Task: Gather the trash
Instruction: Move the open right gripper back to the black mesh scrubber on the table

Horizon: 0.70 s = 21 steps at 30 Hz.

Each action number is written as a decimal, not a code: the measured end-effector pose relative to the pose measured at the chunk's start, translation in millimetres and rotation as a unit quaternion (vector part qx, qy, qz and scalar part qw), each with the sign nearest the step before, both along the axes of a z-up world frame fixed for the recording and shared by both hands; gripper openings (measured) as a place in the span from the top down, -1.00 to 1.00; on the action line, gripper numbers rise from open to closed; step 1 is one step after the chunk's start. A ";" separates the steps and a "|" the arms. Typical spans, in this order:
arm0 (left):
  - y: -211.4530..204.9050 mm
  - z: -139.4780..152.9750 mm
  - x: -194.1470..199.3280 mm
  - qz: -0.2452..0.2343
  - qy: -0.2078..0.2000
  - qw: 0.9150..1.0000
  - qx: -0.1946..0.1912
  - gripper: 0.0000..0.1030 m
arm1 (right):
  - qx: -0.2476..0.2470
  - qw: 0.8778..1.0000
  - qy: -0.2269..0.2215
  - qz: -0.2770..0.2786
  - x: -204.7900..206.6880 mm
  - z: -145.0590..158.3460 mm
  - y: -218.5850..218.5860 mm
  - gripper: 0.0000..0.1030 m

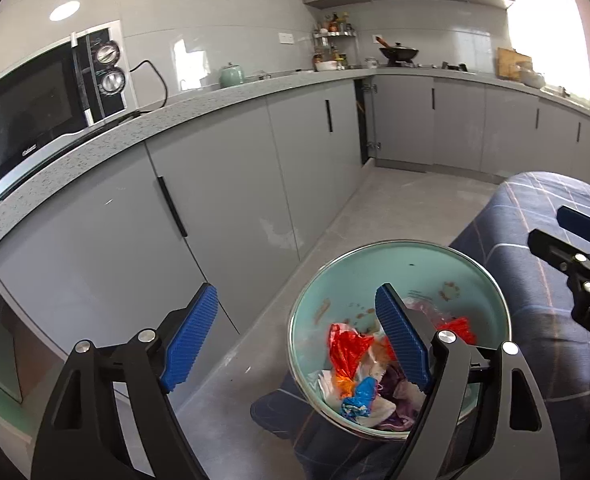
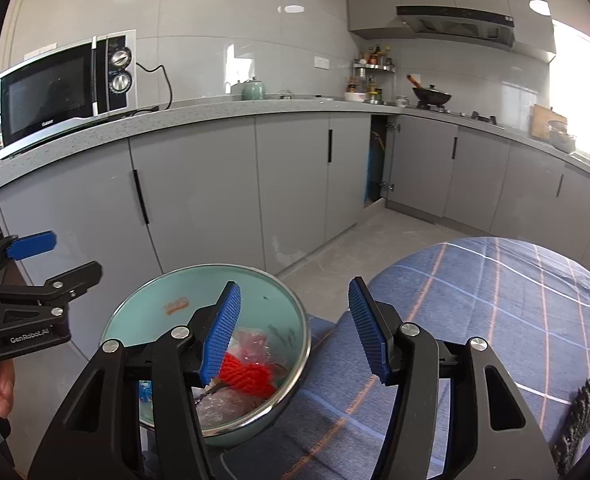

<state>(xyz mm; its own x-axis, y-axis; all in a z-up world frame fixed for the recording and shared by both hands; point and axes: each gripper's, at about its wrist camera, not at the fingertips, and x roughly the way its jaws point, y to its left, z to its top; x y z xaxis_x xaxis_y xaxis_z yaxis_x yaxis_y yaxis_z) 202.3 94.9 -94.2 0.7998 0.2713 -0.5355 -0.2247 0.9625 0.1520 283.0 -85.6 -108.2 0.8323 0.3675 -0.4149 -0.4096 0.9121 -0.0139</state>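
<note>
A teal bowl (image 1: 415,268) with a metal rim sits on blue plaid cloth (image 1: 535,300). Crumpled trash fills it: a red wrapper (image 1: 345,350), a blue wrapper (image 1: 359,398), white paper and a red mesh piece (image 2: 247,374). My left gripper (image 1: 297,340) is open, with its right finger over the bowl and its left finger outside the rim. My right gripper (image 2: 295,332) is open too, and the bowl's (image 2: 167,292) right rim lies between its blue pads. Neither gripper holds anything. Each gripper shows in the other's view: the right gripper (image 1: 551,226) and the left gripper (image 2: 75,256).
Grey cabinets (image 2: 199,200) run under a speckled counter (image 2: 215,114) carrying a microwave (image 2: 63,92) and a green kettle (image 2: 253,90). One corner cabinet door (image 2: 377,160) stands ajar. A wok (image 2: 431,98) sits on the stove. A dark fuzzy object (image 2: 579,412) lies on the cloth. A hand (image 2: 3,392) grips the left handle.
</note>
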 end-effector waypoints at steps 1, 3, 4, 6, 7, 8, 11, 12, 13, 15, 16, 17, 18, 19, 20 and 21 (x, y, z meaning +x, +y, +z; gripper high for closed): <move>-0.4 -2.0 -0.9 0.003 0.000 1.000 -0.005 -0.62 | -0.002 1.000 0.001 -0.005 1.4 -0.3 -0.5 -0.10; -5.3 -4.5 -1.8 -0.004 0.000 1.000 -0.010 -0.63 | -0.005 1.000 0.003 -0.013 3.2 -0.8 -0.8 -0.10; -8.1 -4.7 -2.0 -0.006 -0.001 1.000 -0.009 -0.63 | -0.006 1.000 0.004 -0.016 3.5 -0.5 -1.3 -0.11; -15.0 -3.1 -4.2 -0.011 -0.008 1.000 -0.003 -0.68 | -0.009 1.000 0.003 -0.026 4.2 -0.3 -3.2 -0.11; -18.9 -2.1 -5.9 -0.012 -0.013 1.000 0.004 -0.75 | -0.010 0.999 0.003 -0.033 4.2 -0.3 -5.7 -0.11; -21.6 -1.6 -7.7 -0.009 -0.018 1.000 0.010 -0.78 | -0.011 0.999 0.003 -0.039 4.2 -0.2 -7.9 -0.13; -28.1 -2.9 -10.7 -0.001 -0.026 0.999 0.021 -0.83 | -0.019 0.998 0.003 -0.063 4.2 -0.7 -16.8 -0.16; -30.8 -3.1 -11.2 -0.005 -0.026 0.999 0.023 -0.83 | -0.019 0.997 0.004 -0.071 4.9 -0.8 -19.6 -0.17; -34.9 -3.8 -11.7 -0.009 -0.027 0.999 0.028 -0.83 | -0.022 0.997 0.004 -0.077 5.4 -1.5 -21.5 -0.17; -38.9 -4.2 -12.2 -0.014 -0.030 0.999 0.034 -0.83 | -0.025 0.996 0.006 -0.089 7.4 -1.9 -24.9 -0.19; -39.8 -3.8 -13.7 -0.015 -0.033 0.999 0.032 -0.85 | -0.027 0.995 0.010 -0.096 8.9 -2.5 -26.7 -0.19; -41.4 -4.0 -14.1 -0.020 -0.033 0.999 0.032 -0.86 | -0.029 0.995 0.011 -0.099 9.9 -2.9 -27.3 -0.19; -43.2 -4.7 -14.0 -0.023 -0.033 0.998 0.038 -0.87 | -0.030 0.994 0.011 -0.102 10.5 -3.3 -27.9 -0.19; -45.2 -5.6 -13.9 -0.023 -0.034 0.998 0.046 -0.87 | -0.030 0.994 0.012 -0.103 10.9 -3.3 -27.4 -0.19; -46.3 -6.7 -13.6 -0.020 -0.035 0.998 0.055 -0.88 | -0.031 0.994 0.012 -0.104 11.1 -3.6 -26.8 -0.19; -46.1 -7.6 -12.9 -0.016 -0.035 0.998 0.058 -0.88 | -0.032 0.994 0.010 -0.103 10.6 -3.6 -26.2 -0.19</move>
<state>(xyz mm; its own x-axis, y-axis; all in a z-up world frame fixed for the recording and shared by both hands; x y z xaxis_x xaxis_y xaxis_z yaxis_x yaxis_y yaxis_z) 189.4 48.8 -101.8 0.8440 0.3015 -0.4436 -0.2077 0.9462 0.2480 293.6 -111.8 -111.9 0.8784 0.1615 -0.4498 -0.2141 0.9744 -0.0684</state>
